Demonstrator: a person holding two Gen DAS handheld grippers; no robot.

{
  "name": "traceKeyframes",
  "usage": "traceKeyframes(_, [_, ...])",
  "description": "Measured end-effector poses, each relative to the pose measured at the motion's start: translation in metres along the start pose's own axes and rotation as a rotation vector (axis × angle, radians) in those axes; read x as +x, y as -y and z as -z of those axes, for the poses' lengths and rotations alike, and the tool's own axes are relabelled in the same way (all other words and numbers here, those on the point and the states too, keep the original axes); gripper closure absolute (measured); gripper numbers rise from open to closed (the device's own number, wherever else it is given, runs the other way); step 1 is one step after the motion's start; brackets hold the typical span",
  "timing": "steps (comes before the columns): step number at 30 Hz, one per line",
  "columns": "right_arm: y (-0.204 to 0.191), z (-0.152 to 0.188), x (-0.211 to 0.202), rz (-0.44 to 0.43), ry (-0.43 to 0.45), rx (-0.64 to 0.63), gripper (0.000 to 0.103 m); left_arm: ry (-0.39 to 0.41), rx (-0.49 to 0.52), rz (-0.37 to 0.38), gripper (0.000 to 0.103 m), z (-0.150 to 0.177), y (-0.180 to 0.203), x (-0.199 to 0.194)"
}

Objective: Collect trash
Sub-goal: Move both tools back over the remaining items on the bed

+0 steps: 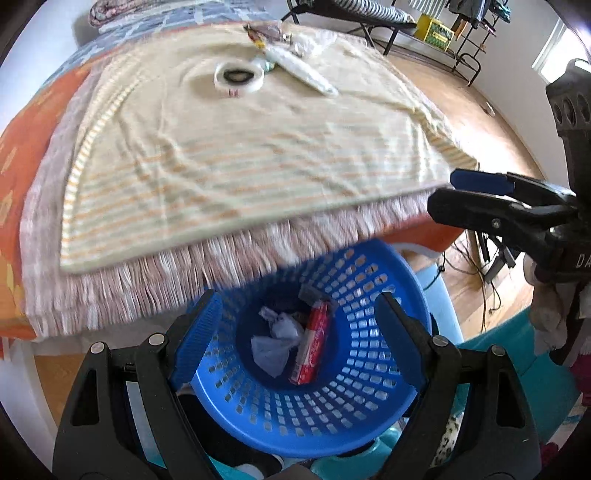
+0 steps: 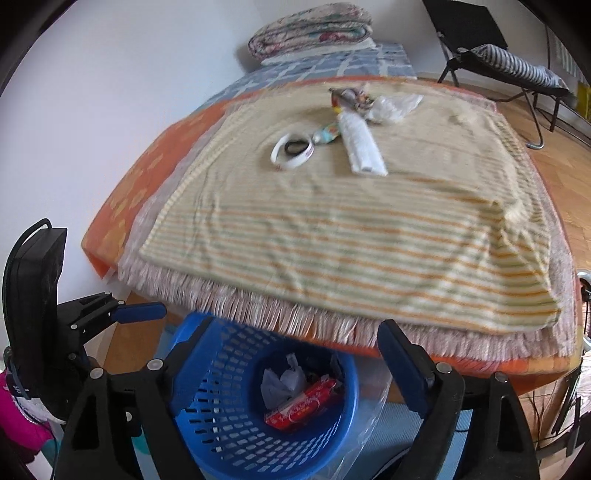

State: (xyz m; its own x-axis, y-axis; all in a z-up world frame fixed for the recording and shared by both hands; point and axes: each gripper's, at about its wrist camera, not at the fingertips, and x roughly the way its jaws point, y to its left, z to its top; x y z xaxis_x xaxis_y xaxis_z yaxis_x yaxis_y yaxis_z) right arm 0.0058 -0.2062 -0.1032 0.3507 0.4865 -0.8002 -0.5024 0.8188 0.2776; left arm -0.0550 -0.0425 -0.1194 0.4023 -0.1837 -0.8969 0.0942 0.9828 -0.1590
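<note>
A blue perforated basket [image 1: 354, 398] [image 2: 229, 406] stands below the bed's near edge. It holds crumpled white paper [image 1: 275, 341] [image 2: 282, 382] and a red packet [image 1: 314, 341] [image 2: 303, 406]. My left gripper [image 1: 301, 332] is open and empty above the basket. My right gripper [image 2: 295, 373] is open and empty, also above the basket; it shows at the right in the left wrist view [image 1: 476, 192]. Far on the striped towel [image 2: 332, 221] lie a white tape roll [image 1: 239, 76] [image 2: 293, 149], a white tube [image 1: 306, 72] [image 2: 362, 147], a crumpled plastic wrapper [image 2: 393, 107] and colourful wrappers [image 2: 347, 96].
The towel lies on a fringed blanket [image 2: 258, 306] over an orange bed cover [image 2: 140, 177]. Folded bedding [image 2: 314, 27] sits at the bed's far end by the white wall. A black folding chair [image 2: 491, 59] stands on the wood floor at the right. A clear plastic bag [image 2: 369, 435] lies beside the basket.
</note>
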Motion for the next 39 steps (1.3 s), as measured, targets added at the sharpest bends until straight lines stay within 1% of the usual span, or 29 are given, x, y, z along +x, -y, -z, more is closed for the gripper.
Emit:
traceKeyframes(5, [0.004, -0.014, -0.007, 0.008, 0.024, 0.0, 0.013, 0.044, -0.028, 0.006, 0.016, -0.025, -0.005, -0.008])
traceKeyframes(12, [0.009, -0.042, -0.012, 0.009, 0.048, -0.007, 0.013, 0.102, -0.019, -0.058, 0.016, -0.071, -0.019, -0.021])
traceKeyframes(15, [0.012, -0.059, -0.014, 0.009, 0.063, -0.019, 0.013, 0.119, -0.022, -0.071, 0.016, -0.091, -0.027, -0.022])
traceKeyframes(17, [0.017, -0.069, -0.013, 0.017, 0.072, -0.017, 0.013, 0.124, -0.03, -0.083, 0.016, -0.101, -0.033, -0.021])
traceKeyframes(19, [0.023, -0.08, -0.011, 0.02, 0.078, -0.006, 0.013, 0.122, -0.047, -0.078, 0.016, -0.113, -0.041, -0.017])
traceKeyframes(22, [0.031, -0.096, -0.005, 0.017, 0.078, 0.002, 0.013, 0.106, -0.073, -0.077, 0.017, -0.127, -0.053, -0.005])
traceKeyframes(25, [0.038, -0.11, 0.005, 0.022, 0.071, 0.0, 0.013, 0.09, -0.11, -0.061, 0.017, -0.139, -0.064, 0.008])
traceKeyframes(26, [0.04, -0.115, 0.009, 0.025, 0.069, 0.0, 0.013, 0.084, -0.122, -0.056, 0.022, -0.142, -0.067, 0.011])
traceKeyframes(28, [0.046, -0.124, 0.019, 0.018, 0.059, 0.001, 0.014, 0.068, -0.146, -0.046, 0.026, -0.149, -0.074, 0.02])
traceKeyframes(30, [0.052, -0.131, 0.027, 0.006, 0.049, 0.013, 0.015, 0.06, -0.167, -0.045, 0.026, -0.155, -0.08, 0.027])
traceKeyframes(32, [0.058, -0.138, 0.036, 0.002, 0.039, 0.027, 0.017, 0.055, -0.19, -0.039, 0.03, -0.16, -0.085, 0.033])
traceKeyframes(33, [0.06, -0.142, 0.041, 0.004, 0.034, 0.03, 0.02, 0.05, -0.203, -0.031, 0.035, -0.163, -0.088, 0.036])
traceKeyframes(34, [0.062, -0.145, 0.045, 0.005, 0.03, 0.031, 0.021, 0.044, -0.213, -0.022, 0.038, -0.166, -0.09, 0.039])
traceKeyframes(36, [0.065, -0.152, 0.053, 0.006, 0.024, 0.031, 0.021, 0.038, -0.234, -0.011, 0.039, -0.171, -0.095, 0.045])
traceKeyframes(37, [0.066, -0.155, 0.057, 0.005, 0.019, 0.033, 0.022, 0.035, -0.244, -0.006, 0.042, -0.174, -0.097, 0.048])
traceKeyframes(38, [0.068, -0.157, 0.062, 0.001, 0.014, 0.038, 0.023, 0.029, -0.254, 0.001, 0.047, -0.177, -0.1, 0.051])
traceKeyframes(39, [0.069, -0.16, 0.066, -0.003, 0.008, 0.044, 0.025, 0.021, -0.264, 0.008, 0.049, -0.181, -0.102, 0.055])
